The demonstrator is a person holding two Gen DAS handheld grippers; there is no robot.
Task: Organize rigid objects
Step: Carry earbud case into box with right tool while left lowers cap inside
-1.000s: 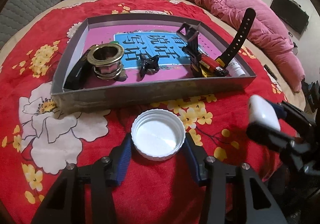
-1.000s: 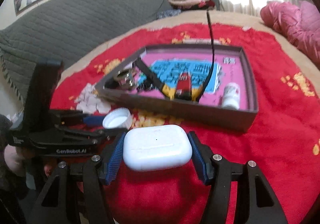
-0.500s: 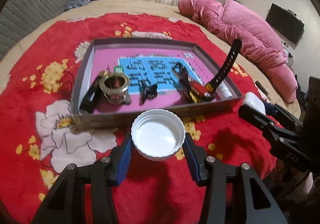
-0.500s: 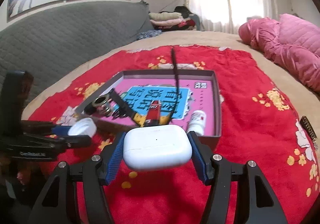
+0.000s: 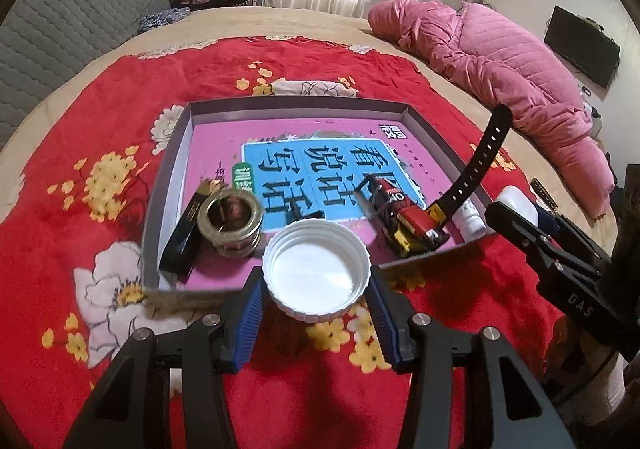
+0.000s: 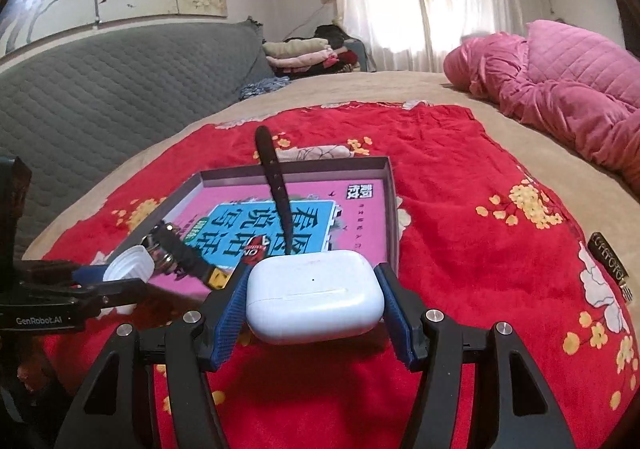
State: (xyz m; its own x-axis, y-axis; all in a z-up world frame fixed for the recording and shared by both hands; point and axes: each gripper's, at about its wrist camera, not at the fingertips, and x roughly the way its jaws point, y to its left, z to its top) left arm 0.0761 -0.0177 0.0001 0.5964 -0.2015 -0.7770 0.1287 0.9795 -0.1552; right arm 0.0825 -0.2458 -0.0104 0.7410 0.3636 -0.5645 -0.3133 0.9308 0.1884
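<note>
A shallow grey box tray (image 5: 160, 185) (image 6: 390, 185) with a pink and blue printed floor lies on a red flowered blanket (image 5: 80, 129). My left gripper (image 5: 316, 291) is shut on a white plastic jar lid (image 5: 316, 273), held above the tray's near edge. My right gripper (image 6: 316, 299) is shut on a white earbud case (image 6: 314, 297) just before the tray's near corner. Seen from the left wrist, the right gripper (image 5: 532, 213) sits to the right of the tray. Inside the tray lie a metal ring stack (image 5: 230, 219), a black watch strap (image 5: 472, 165) on a red and yellow watch body (image 5: 412, 221), and a small white bottle (image 5: 470, 219).
A flat black item (image 5: 182, 239) lies at the tray's left wall. A pink quilted duvet (image 5: 500, 73) is heaped at the right of the bed. A grey padded headboard (image 6: 100, 89) and folded clothes (image 6: 304, 53) are at the back. A dark tag (image 6: 610, 261) lies on the blanket's right edge.
Both grippers have lifted and tilted up, each still holding its object. The lid now hangs over the tray's near edge, and the earbud case has come closer to the tray's corner.
</note>
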